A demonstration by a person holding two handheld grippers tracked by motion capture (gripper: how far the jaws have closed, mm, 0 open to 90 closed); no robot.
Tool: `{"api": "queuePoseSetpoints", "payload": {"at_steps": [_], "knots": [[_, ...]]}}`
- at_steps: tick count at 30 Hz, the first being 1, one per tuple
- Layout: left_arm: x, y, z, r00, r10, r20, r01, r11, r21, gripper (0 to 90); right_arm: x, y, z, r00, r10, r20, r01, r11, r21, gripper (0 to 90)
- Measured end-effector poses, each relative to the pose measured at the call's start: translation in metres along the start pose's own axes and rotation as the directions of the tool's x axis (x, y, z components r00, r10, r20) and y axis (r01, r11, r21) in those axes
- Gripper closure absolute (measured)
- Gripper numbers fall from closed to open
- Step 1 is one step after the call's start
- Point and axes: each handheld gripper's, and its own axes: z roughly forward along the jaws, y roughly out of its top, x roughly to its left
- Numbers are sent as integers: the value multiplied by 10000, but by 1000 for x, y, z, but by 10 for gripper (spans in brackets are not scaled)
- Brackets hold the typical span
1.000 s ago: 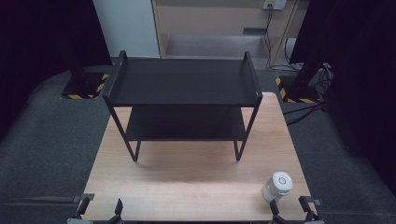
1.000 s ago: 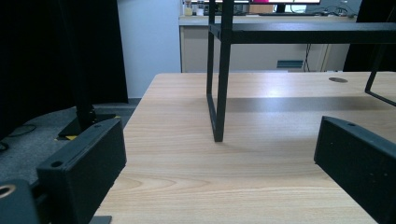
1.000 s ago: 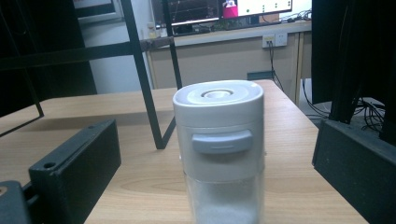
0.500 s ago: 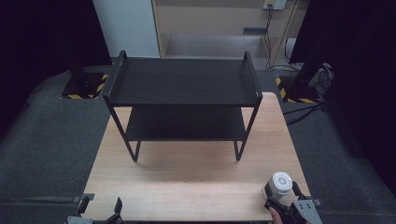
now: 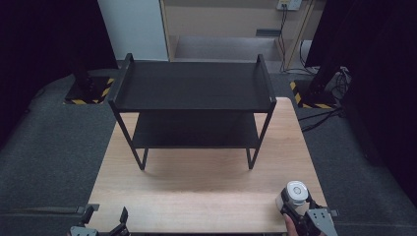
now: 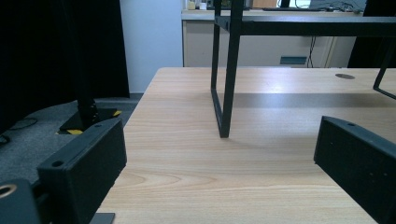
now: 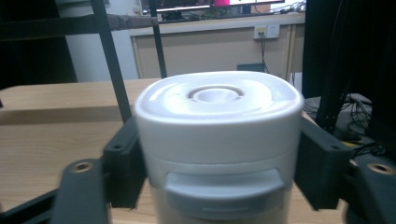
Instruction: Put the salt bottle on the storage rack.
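White round lidded plastic canister [image 5: 294,195]: upright at the light wooden counter's [image 5: 206,196] near right corner, clamped in the right gripper [image 5: 295,209], jaws just closed. Left gripper [image 5: 104,225]: jaws apart, empty.

No text, label, brand or number can be read in any of the views. The white canister [image 7: 218,144] bears no legible marking on its lid or on its grey front tab. Yellow-and-black hazard stripes [image 5: 91,101] are seen on the floor stand bases beside the counter [image 5: 196,196]; they carry no words. The wall sockets [image 7: 266,31] are too small for any lettering to be made out.
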Motion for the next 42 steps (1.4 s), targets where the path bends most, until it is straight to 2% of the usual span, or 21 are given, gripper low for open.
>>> {"api": "queuePoseSetpoints", "payload": {"at_steps": [10, 15, 20, 22, 25, 26, 27, 30, 34, 42], "knots": [[1, 1, -2, 10000, -19, -21, 19, 10000, -62, 15, 5, 3, -1, 9996, -181, 217, 179, 9998, 106, 313], [1, 2, -3, 10000, -53, -16, 53, 9999, -103, 15, 6, 7, -4, 9997, -45, 235, 40, 9998, 200, 315], [1, 3, -4, 10000, -38, 54, 39, 9999, -143, 15, 10, 20, -12, 9998, -156, 129, 153, 9997, 168, 315], [1, 3, -5, 9999, -56, 94, 57, 9999, -158, 15, 15, 33, -15, 9997, -257, -45, 258, 9995, 165, 315], [1, 3, -6, 9999, -96, 130, 98, 9998, -181, 15, 21, 48, -17, 9993, -183, -321, 187, 9998, 120, 315], [1, 3, -6, 9999, -96, 130, 98, 9998, -181, 15, 21, 48, -17, 9993, -183, -321, 187, 9998, 120, 315], [2, 3, -7, 9998, -109, 151, 112, 9998, -183, 15, 26, 58, -15, 9985, -142, -532, 147, 9999, 84, 316], [2, 3, -8, 9998, -124, 173, 128, 9997, -199, 15, 33, 70, -13, 9967, -68, -809, 70, 10000, 31, 315], [3, 4, -10, 9998, -147, 168, 151, 9997, -217, 16, 48, 94, -4, 9901, -9, -1405, 0, 10000, -61, 315], [5, 4, -14, 9993, -289, 227, 294, 9993, -225, 18, 78, 123, 19, 9735, -113, -2283, 98, 9999, -81, 316]]}}
